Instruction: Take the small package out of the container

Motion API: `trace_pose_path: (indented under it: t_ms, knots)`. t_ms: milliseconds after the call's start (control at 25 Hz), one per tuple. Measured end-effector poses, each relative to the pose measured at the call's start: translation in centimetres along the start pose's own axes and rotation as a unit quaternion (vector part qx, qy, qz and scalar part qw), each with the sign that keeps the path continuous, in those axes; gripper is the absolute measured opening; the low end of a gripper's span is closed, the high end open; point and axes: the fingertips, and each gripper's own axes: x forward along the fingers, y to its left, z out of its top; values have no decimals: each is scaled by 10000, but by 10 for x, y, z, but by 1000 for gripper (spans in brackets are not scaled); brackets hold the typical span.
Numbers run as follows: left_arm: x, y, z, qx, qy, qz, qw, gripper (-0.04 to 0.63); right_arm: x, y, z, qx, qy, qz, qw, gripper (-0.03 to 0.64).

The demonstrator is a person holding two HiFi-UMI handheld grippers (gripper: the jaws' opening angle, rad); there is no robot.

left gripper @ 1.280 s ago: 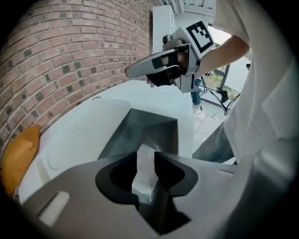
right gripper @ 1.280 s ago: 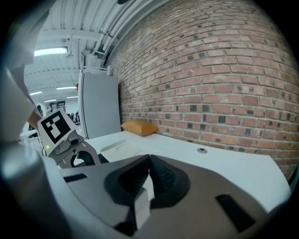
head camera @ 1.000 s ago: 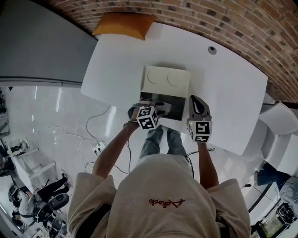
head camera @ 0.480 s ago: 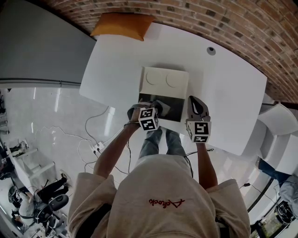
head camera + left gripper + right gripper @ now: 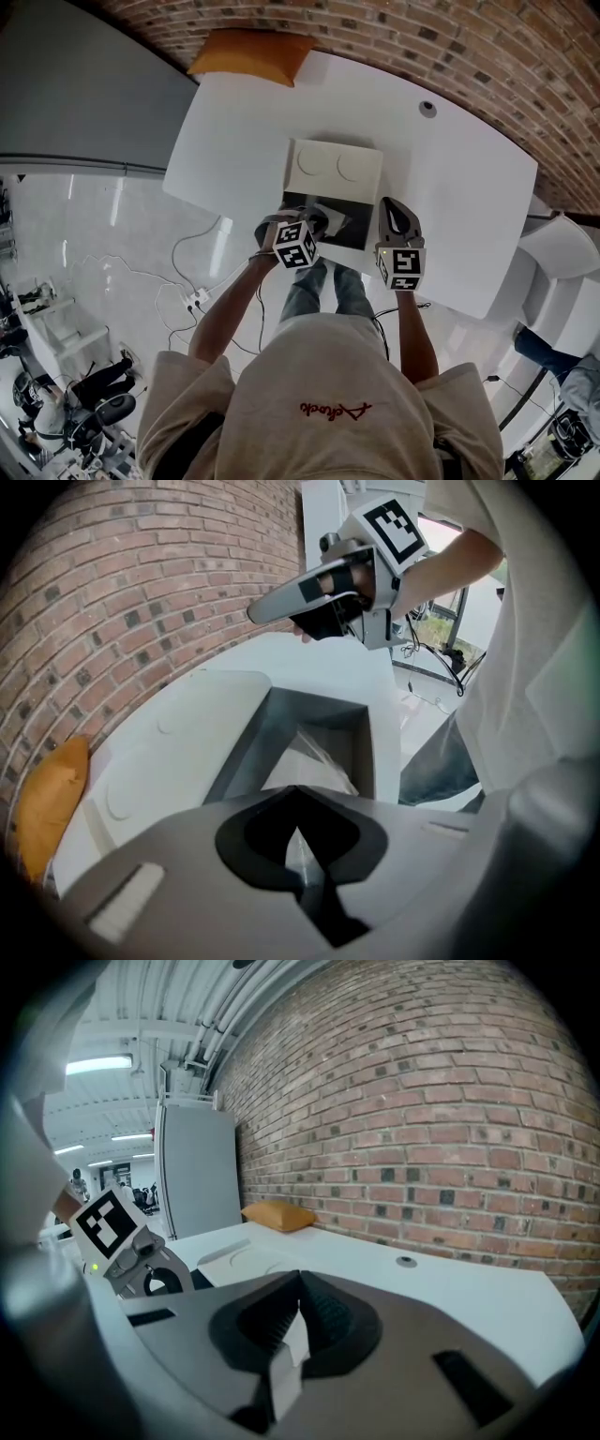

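Observation:
A white container (image 5: pixel 298 202) stands open on the table, its lid (image 5: pixel 336 167) folded back and its inside dark. In it lies the small package (image 5: pixel 335 221), white in clear wrap (image 5: pixel 317 761). My left gripper (image 5: pixel 316 220) points steeply down into the container's near left corner. Its jaws have just been closing, and the left gripper (image 5: pixel 298 844) is now shut on a fold of the package's clear wrap. My right gripper (image 5: pixel 395 203) hovers over the table just right of the container with its jaws together and nothing in them. The right gripper (image 5: pixel 298 1283) points towards the brick wall.
An orange cushion (image 5: pixel 251 52) lies at the table's far left corner, by the brick wall (image 5: pixel 469 47). A small round port (image 5: pixel 427 108) sits in the tabletop at the far right. The white table (image 5: pixel 469 187) is bare right of the container. Cables (image 5: pixel 197 298) run on the floor at the left.
The left gripper's jaws have closed on the package's wrap inside the container, and the package's near edge looks slightly raised. The right gripper has stayed where it was.

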Motion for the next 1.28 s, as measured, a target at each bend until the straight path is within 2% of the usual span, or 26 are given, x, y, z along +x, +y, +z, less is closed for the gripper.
trace_pose_path:
  t_ms: [240, 440, 560, 840, 1280]
  knots:
    - [-25, 7, 9, -506, -537, 413, 9964, 9, 2, 7, 3, -69, -14, 76, 9999, 11]
    - [-47, 16, 12, -1082, -1020, 823, 9854, 9, 6, 12, 13, -161, -57, 147, 9997, 11]
    - [-60, 24, 13, -1540, -1371, 1041, 9730, 9, 9, 18, 17, -216, -66, 204, 9995, 11]
    - [-82, 43, 10, -2258, -1947, 1489, 9428, 9, 13, 31, 24, -304, -68, 296, 9991, 11]
    - [-135, 77, 16, -2809, -2579, 2264, 8963, 9, 20, 39, 54, -375, -322, 334, 9982, 12]
